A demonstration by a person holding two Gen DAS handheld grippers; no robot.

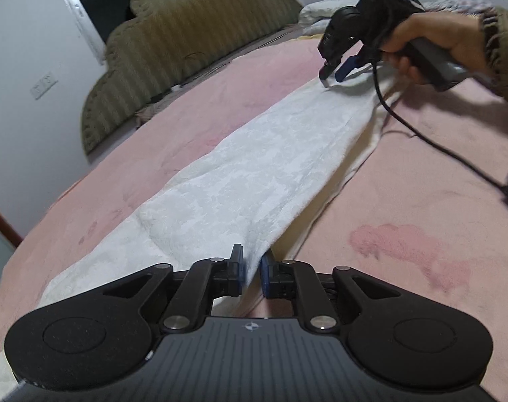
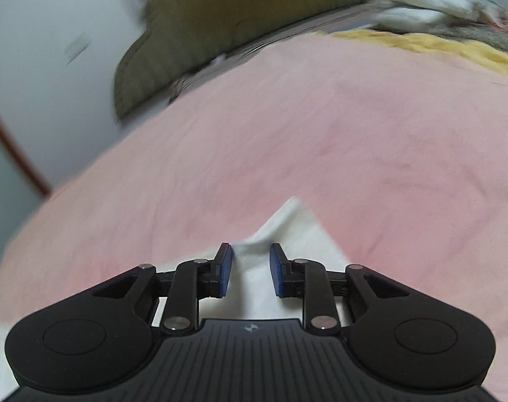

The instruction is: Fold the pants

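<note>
So, going left to right: the olive headboard (image 1: 186, 33) sits at the far left behind the pink blanket (image 1: 404, 174), and the white pants (image 1: 254, 174) lie stretched long across that blanket. My left gripper (image 1: 252, 269) has its jaws pinched narrow on the near end of the pants, lifting the fabric into a ridge. Over on the right, my right gripper (image 2: 250, 266) is down at the far end, jaws partway open with the white corner between the pads (image 2: 225, 268), not pinched. A black cable (image 1: 421, 134) trails off it over the blanket.
</note>
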